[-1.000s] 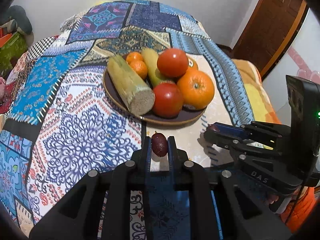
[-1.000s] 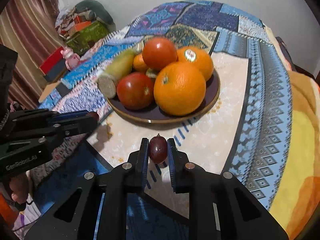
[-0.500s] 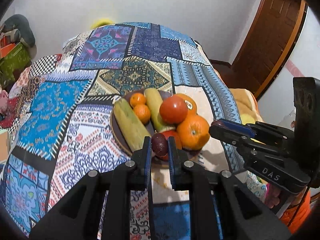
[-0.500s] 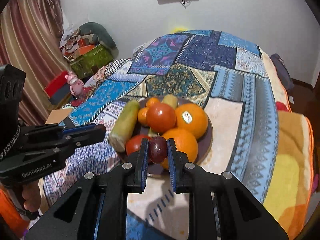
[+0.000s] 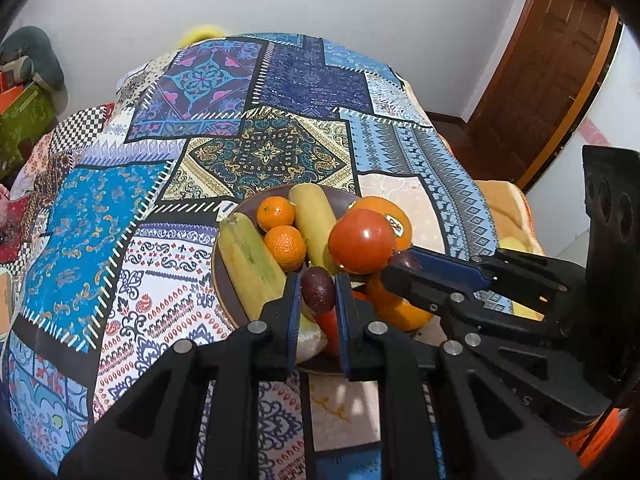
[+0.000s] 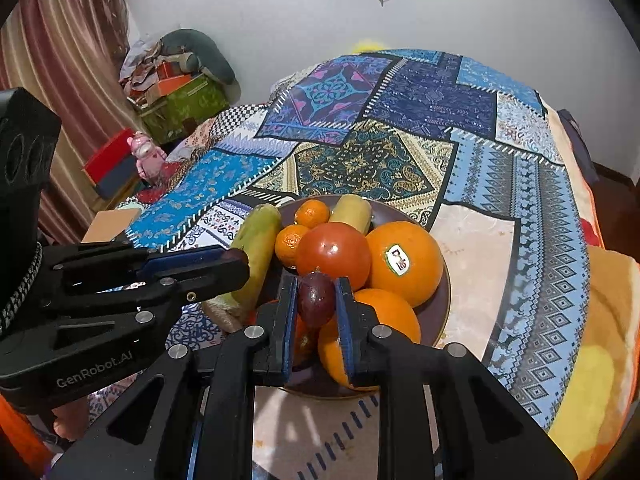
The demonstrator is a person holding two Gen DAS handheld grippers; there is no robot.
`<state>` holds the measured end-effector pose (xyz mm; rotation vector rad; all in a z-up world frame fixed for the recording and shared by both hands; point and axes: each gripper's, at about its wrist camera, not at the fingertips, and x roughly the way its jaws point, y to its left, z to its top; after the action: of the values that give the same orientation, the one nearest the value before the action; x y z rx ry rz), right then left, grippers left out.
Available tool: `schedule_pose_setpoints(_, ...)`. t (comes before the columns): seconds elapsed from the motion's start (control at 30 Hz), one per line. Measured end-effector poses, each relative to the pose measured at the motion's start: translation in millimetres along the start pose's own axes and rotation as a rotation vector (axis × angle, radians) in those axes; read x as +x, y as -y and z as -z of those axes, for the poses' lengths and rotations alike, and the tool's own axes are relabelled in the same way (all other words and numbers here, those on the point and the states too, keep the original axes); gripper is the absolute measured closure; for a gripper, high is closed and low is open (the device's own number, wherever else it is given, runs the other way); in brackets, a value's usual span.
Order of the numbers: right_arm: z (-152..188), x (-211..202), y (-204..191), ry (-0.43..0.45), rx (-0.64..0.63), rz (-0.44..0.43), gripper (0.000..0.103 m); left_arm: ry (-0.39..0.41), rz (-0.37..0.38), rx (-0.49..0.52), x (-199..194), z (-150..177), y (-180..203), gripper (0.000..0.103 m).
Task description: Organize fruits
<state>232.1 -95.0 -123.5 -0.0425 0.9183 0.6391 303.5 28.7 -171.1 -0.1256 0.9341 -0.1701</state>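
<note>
1. White-walled room, a bed under a patchwork cover (image 5: 256, 152), and on it a brown plate (image 6: 438, 312) full of fruit: two big oranges, tomatoes, small mandarins, long yellow-green pieces.
2. Left gripper (image 5: 318, 294): pinching a small dark grape (image 5: 318, 290), held above the near edge of the plate.
3. Right gripper (image 6: 316, 300): pinching a second grape (image 6: 316, 299), also over the near side of the pile (just beside the other tool).
4. Best to bring each grape low over a hollow between fruits, never on top of a round one.
5. Better to release one side first, only a small opening, so no rolling off the plate.
6. Soft skin, so no extra squeeze.
</note>
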Motion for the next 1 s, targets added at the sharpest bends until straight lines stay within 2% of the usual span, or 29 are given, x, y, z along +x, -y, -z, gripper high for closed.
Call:
schedule_pose_setpoints(0.2, -4, -5, 7, -0.001, 0.038, -0.016, 0.082, 0.008, 0.005, -0.026, -1, -2, -5, 0.082)
schedule_pose_setpoints(0.37, -7, -25, 5, 0.041, 0.036, -0.012, 0.080, 0.059, -0.013, -0.033, -22, -4, -6, 0.082)
schedule_pose_setpoints(0.57, -12, -71, -4, 0.142, 0.022, 0.003, 0.079, 0.182, -0.036, -0.022, -76, -4, 4, 0.082)
schedule_pose_setpoints(0.9, -4, -194, -41, 0.406, -0.011, 0.021, 0.080, 0.490, -0.087, 0.042, -206, 15, 51, 0.082)
schedule_pose_setpoints(1.0, 3, -224, -53, 0.468, -0.023, 0.029, 0.079, 0.550, -0.083, 0.048, -237, 26, 61, 0.082)
